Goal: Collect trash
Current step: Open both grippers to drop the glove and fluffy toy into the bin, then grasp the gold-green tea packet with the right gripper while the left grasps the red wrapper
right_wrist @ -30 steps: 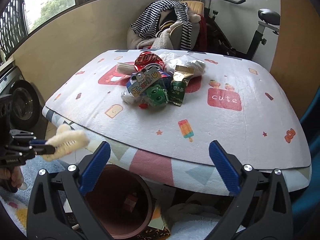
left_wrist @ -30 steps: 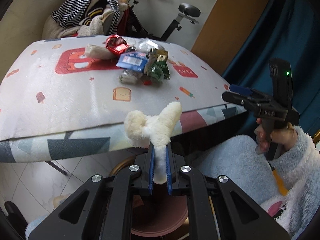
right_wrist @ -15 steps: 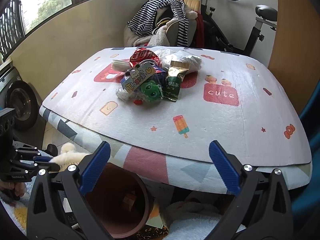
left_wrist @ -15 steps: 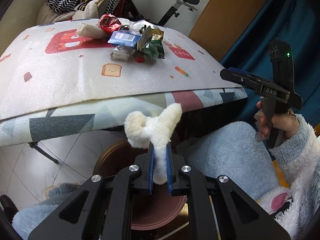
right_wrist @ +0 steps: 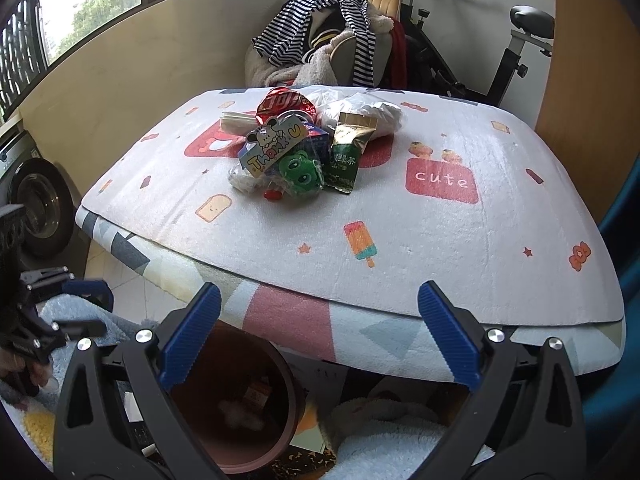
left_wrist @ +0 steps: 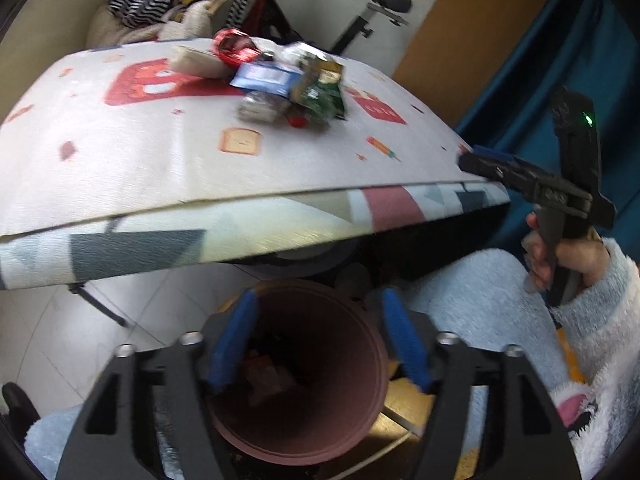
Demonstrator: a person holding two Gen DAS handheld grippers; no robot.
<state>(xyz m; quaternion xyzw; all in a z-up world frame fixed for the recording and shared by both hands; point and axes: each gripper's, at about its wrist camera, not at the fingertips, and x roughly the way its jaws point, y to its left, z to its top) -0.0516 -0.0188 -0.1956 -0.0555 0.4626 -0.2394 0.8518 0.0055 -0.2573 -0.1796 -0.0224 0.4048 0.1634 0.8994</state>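
Below left claw (left_wrist: 316,340), brown bin (left_wrist: 372,364)

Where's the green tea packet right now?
The green tea packet lies on the table, at the right edge of the trash pile in the right wrist view, beside the green frog toy and in front of the white plastic bag.

Fleecy matt tablecloth (right_wrist: 460,240); glossy foil wrappers (right_wrist: 344,148); smooth matt plastic bin (left_wrist: 360,344)

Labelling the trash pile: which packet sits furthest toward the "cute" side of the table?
The dark green foil packet with the gold top. It lies at the pile's right edge, nearest the red "cute" patch; the other wrappers lie left of it.
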